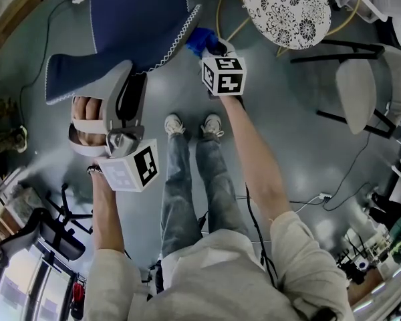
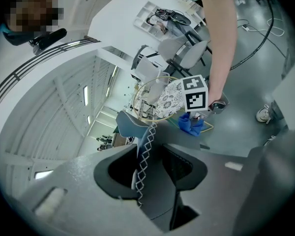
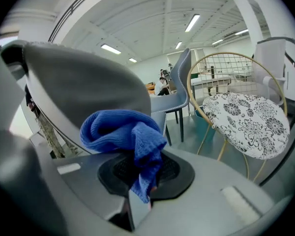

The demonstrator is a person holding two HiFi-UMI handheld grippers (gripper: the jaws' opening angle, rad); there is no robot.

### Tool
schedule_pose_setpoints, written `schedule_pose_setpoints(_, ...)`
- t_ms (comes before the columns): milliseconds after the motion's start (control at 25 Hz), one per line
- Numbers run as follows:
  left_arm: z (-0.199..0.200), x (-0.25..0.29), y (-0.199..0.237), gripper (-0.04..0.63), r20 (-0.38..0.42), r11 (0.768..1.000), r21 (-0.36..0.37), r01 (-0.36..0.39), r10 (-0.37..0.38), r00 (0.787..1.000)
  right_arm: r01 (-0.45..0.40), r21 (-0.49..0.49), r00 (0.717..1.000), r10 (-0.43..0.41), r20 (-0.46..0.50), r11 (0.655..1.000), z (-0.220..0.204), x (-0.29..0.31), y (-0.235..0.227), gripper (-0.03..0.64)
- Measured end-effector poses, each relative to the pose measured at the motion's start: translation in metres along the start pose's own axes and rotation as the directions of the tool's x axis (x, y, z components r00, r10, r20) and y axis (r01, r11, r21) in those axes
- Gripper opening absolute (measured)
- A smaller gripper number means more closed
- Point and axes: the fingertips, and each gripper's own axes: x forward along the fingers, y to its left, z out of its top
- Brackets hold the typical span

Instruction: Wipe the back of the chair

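Your left gripper (image 2: 148,163) is clamping the white-stitched edge of the dark blue chair (image 1: 137,19), while your right gripper (image 3: 145,173) is pinching a bright blue knitted cloth (image 3: 123,132) just beside that chair's other edge. You are standing on a glossy grey floor (image 1: 287,126) near a round floral-patterned seat (image 1: 287,9) on a gold wire frame, under a white ceiling (image 3: 137,14) with strip lights. Black-and-white square markers (image 1: 223,75) are showing on both gripper cubes.

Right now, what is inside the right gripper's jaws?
A bunched blue cloth is pinched in the right gripper. The cloth covers the jaw tips, so the pinched fold is hidden.
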Motion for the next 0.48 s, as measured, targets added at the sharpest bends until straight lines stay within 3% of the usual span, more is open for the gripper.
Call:
schedule_pose_setpoints(200,0.001,0.0,0.0,0.16,0.002,1.0,-0.001,-0.001,0.001,1.0,-0.026,0.009,0.994,0.025,0.108,1.0,0.017,-0.048,0.009,0.048)
schedule_pose_setpoints(480,-0.001,0.0,0.001,0.158,-0.003,1.0,-0.01,-0.012,0.012,1.0,-0.101,-0.079,0.963,0.118,0.244,0.992,0.063,-0.114,0.055,0.048)
